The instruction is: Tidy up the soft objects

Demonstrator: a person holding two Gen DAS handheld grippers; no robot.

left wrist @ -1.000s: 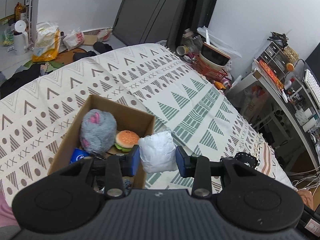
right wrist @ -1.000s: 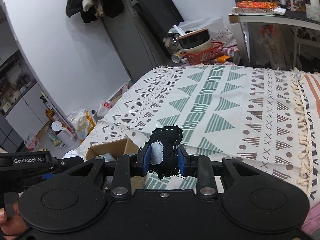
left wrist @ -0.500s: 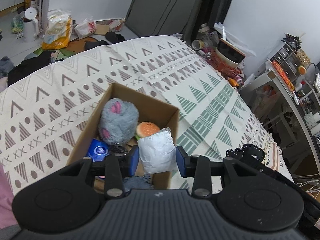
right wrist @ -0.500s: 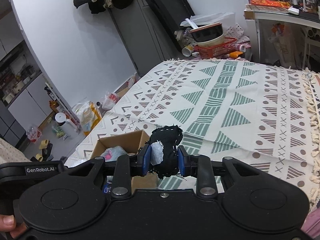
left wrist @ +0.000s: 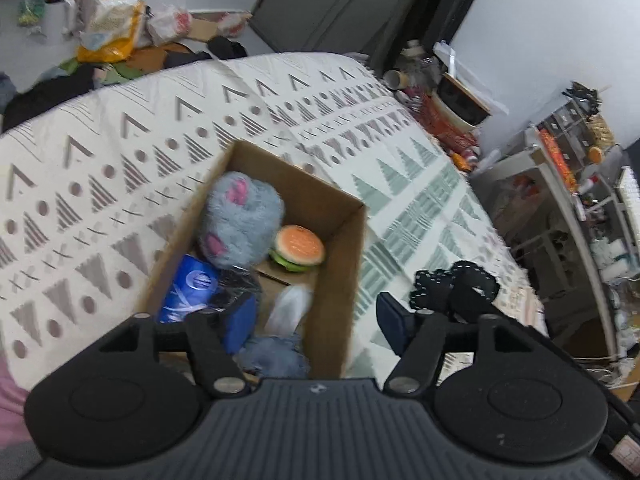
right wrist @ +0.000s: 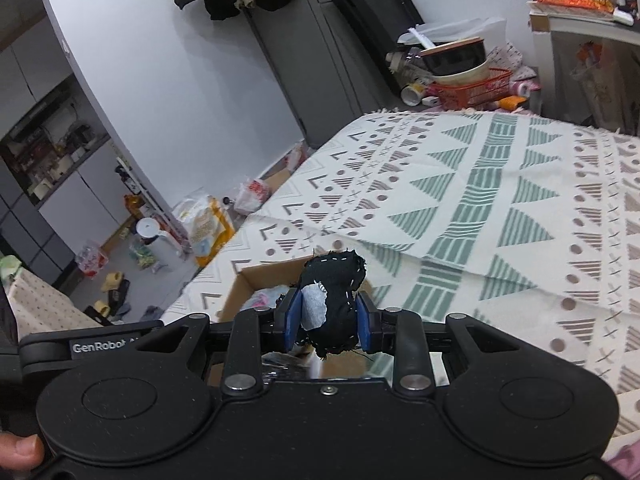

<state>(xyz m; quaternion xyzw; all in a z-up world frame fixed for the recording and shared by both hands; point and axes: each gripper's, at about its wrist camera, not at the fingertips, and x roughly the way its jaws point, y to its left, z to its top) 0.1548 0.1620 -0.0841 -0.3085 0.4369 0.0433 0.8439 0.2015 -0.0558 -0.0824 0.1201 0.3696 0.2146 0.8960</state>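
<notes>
One box [left wrist: 340, 240] on bed [left wrist: 120, 140]: one grey plush [left wrist: 240, 220], one burger [left wrist: 298, 248]. Left tongs [left wrist: 312, 320] spread, empty. Right tongs [right wrist: 328, 320] pinch one upright black pouch [right wrist: 336, 292].

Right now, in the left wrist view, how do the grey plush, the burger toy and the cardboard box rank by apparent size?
1. cardboard box
2. grey plush
3. burger toy
Plush and burger sit side by side, so their order seems reliable.

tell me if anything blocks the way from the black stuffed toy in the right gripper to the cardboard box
Nothing visible does. The right gripper holds the black stuffed toy just above the open cardboard box, whose top has no lid. The left gripper hangs open over the box's near end, so it may crowd the drop there.
</notes>
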